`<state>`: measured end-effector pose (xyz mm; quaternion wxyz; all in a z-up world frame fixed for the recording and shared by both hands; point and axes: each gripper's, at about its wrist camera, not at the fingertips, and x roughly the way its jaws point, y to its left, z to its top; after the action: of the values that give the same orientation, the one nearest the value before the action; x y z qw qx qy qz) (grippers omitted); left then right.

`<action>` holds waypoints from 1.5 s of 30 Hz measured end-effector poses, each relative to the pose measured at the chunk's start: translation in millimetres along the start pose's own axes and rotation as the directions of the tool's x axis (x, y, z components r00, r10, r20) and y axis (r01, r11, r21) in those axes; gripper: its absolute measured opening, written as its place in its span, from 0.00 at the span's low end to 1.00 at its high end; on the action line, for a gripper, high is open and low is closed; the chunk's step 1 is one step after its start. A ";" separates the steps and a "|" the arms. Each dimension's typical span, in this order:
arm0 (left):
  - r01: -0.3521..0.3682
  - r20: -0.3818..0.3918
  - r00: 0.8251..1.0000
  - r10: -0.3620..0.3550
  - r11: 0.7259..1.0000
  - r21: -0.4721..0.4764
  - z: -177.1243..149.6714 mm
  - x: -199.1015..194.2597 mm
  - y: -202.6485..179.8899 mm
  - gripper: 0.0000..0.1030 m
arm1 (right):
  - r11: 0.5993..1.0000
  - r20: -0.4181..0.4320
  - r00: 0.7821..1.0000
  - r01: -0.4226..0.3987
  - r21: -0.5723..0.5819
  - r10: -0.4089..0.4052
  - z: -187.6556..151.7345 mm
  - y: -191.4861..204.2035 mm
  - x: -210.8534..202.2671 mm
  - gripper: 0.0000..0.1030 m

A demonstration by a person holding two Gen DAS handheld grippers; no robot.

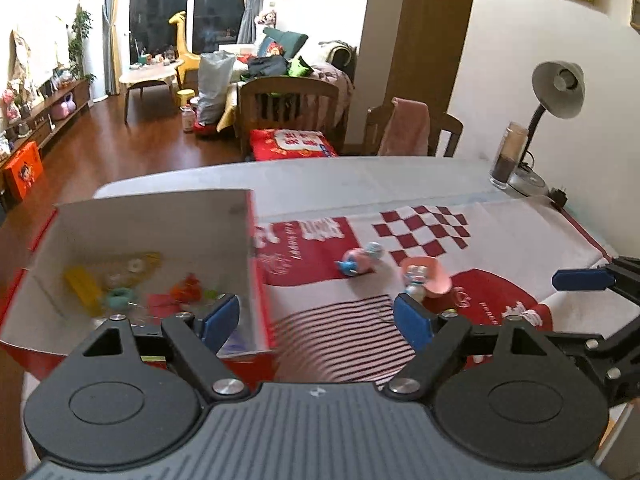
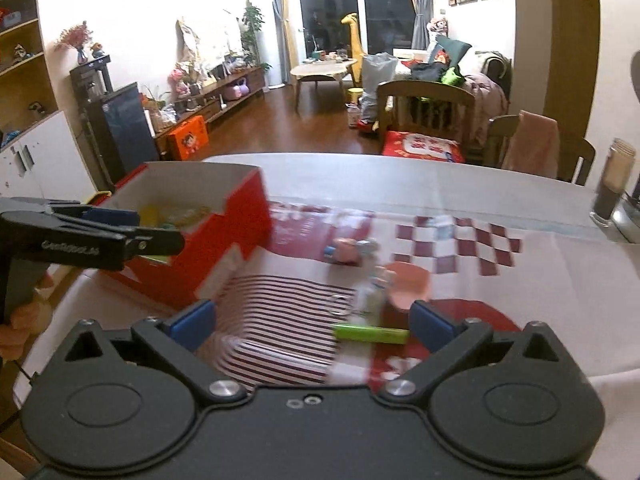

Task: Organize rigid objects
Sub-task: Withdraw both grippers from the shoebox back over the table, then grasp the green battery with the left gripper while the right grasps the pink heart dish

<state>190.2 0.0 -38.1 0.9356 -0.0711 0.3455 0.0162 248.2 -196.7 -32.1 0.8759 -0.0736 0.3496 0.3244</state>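
A red cardboard box (image 1: 256, 280) with a white inside stands at the left of the table and holds several small toys, among them a yellow block (image 1: 82, 288) and an orange piece (image 1: 186, 290). It also shows in the right wrist view (image 2: 236, 236). My left gripper (image 1: 316, 320) is open and empty, its left finger over the box's near right corner. A pink and blue figure (image 1: 360, 260) and a pink fan toy (image 1: 428, 276) lie on the cloth. My right gripper (image 2: 312, 320) is open and empty above a green stick (image 2: 370, 334).
A red, white and striped cloth (image 1: 500, 248) covers the table. A desk lamp (image 1: 556, 92) and a glass jar (image 1: 508, 156) stand at the far right corner. Wooden chairs (image 1: 288, 108) stand behind the table's far edge. The right gripper's finger (image 1: 580, 280) shows at the left view's right.
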 end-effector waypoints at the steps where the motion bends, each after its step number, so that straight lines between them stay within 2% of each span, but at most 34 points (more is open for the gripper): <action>1: 0.002 -0.004 1.000 -0.002 1.000 -0.002 -2.1 3.3 -6.2 0.82 | 1.000 0.000 1.000 0.002 0.003 -0.002 -1.8 -8.3 0.2 1.00; 9: 0.017 -0.031 0.999 -0.016 1.000 0.021 -15.3 44.6 -61.3 0.82 | 0.999 -0.004 0.999 0.038 0.009 -0.038 -3.6 -65.0 10.4 1.00; 17: 0.031 -0.047 0.999 -0.027 0.996 0.080 -24.1 89.2 -103.3 0.82 | 0.999 -0.045 0.998 0.039 -0.008 -0.039 -0.1 -100.3 48.8 1.00; 21: 0.029 -0.088 0.996 -0.021 0.995 0.096 -30.9 115.0 -115.8 0.82 | 0.998 -0.086 0.996 0.032 -0.050 -0.036 -0.7 -107.4 74.2 0.99; 28: -0.015 -0.165 0.986 0.018 1.000 0.021 -38.7 156.5 -127.7 0.82 | 0.998 -0.129 0.991 0.010 -0.065 -0.018 2.7 -120.6 106.5 0.99; 31: -0.056 -0.190 0.980 0.053 0.998 -0.011 -39.4 169.0 -134.3 0.82 | 0.999 -0.140 0.990 -0.002 -0.053 -0.005 4.5 -127.6 114.8 0.99; 36: -0.090 -0.245 0.968 0.057 0.988 -0.125 -41.4 182.4 -138.1 0.82 | 0.998 -0.153 0.988 -0.037 -0.052 0.029 8.1 -132.7 126.2 0.99; 37: -0.114 -0.256 0.964 0.076 0.984 -0.135 -42.9 184.5 -139.6 0.82 | 0.998 -0.157 0.987 -0.046 -0.052 0.037 9.6 -133.1 129.2 0.99; 45: -0.196 -0.252 0.953 0.170 0.977 -0.081 -43.0 197.1 -158.8 0.84 | 0.987 -0.199 0.975 -0.118 -0.110 0.095 11.6 -125.9 155.1 0.97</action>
<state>325.1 -167.0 -178.9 0.8754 -0.0891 0.4617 0.1123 417.3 -210.5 -138.1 0.8132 -0.1389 0.4158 0.3828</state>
